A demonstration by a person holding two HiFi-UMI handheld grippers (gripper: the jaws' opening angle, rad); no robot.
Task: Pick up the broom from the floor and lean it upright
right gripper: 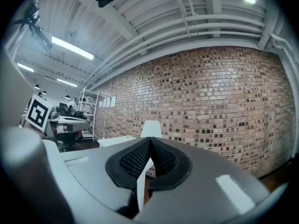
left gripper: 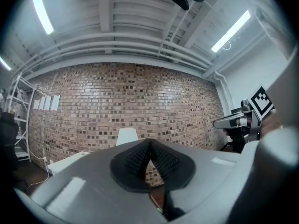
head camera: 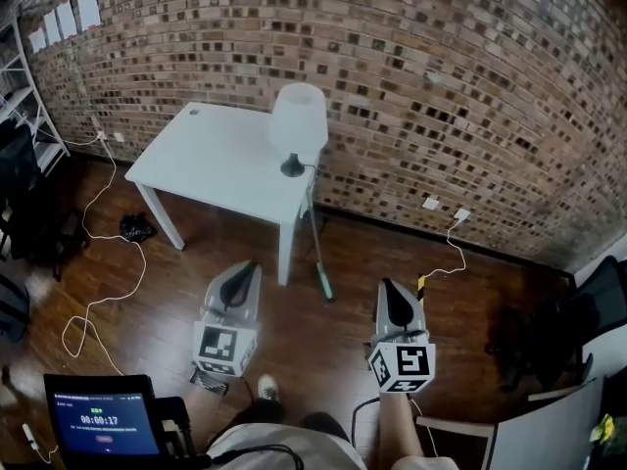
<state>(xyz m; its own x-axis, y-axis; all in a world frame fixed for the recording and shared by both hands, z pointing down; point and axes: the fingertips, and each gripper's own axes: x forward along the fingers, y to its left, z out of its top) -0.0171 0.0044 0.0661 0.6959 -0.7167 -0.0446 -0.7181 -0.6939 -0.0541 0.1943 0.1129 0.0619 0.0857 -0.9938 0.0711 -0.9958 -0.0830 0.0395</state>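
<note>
Table [head camera: 211, 160] stands in front of the brick wall [head camera: 460, 86], w/ lamp [head camera: 297, 123] on its rt end. Broom [head camera: 315, 243] stands upright just rt of table's front rt leg, head down on floor [head camera: 323, 346]. Left gripper [head camera: 252, 265] is in front of table, left of broom; right gripper [head camera: 387, 284] is rt of broom, so broom's btwn them. Shelf rack [head camera: 27, 86] is far left. Cable [head camera: 103, 262] loops on floor left of table. Screen [head camera: 103, 422] is bottom left.
</note>
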